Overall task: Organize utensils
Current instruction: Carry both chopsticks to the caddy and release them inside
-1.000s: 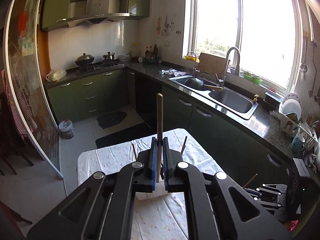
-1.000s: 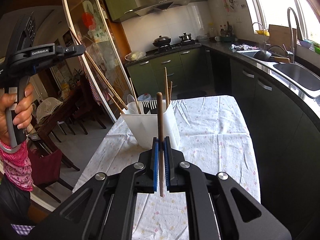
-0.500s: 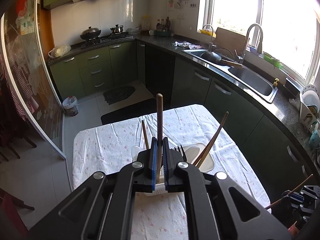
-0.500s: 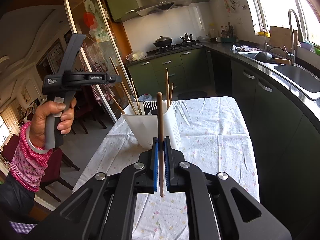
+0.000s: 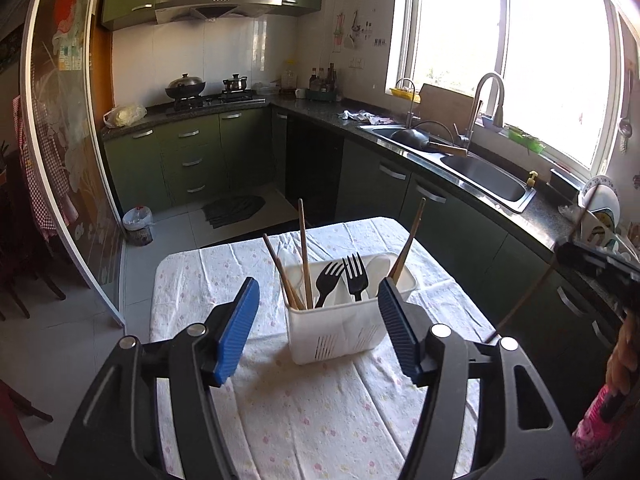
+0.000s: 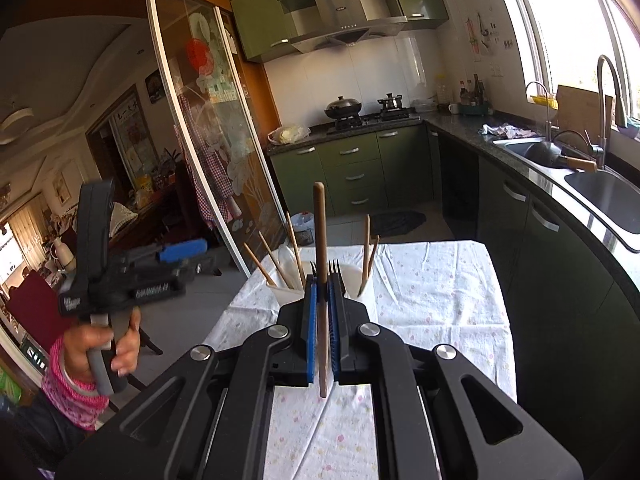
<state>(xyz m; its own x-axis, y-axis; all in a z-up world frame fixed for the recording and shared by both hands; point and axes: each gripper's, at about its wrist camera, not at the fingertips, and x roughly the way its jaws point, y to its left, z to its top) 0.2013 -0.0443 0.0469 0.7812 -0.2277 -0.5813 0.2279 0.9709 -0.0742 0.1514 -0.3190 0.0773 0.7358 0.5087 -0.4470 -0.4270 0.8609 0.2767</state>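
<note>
A white utensil caddy stands on the table with the floral cloth. It holds several wooden chopsticks, two black forks and white spoons. My left gripper is open and empty, its blue pads on either side of the caddy in view. My right gripper is shut on one upright wooden chopstick, in front of the caddy. The left gripper also shows in the right wrist view, at the left. In the left wrist view the right gripper is at the right edge.
The table's right side runs along the green cabinets and the sink counter. A glass sliding door stands to the left. A bin and a dark mat lie on the floor beyond the table.
My left gripper has opened and the chopstick it held now stands in the caddy. The right gripper has moved closer to the caddy, still holding its chopstick.
</note>
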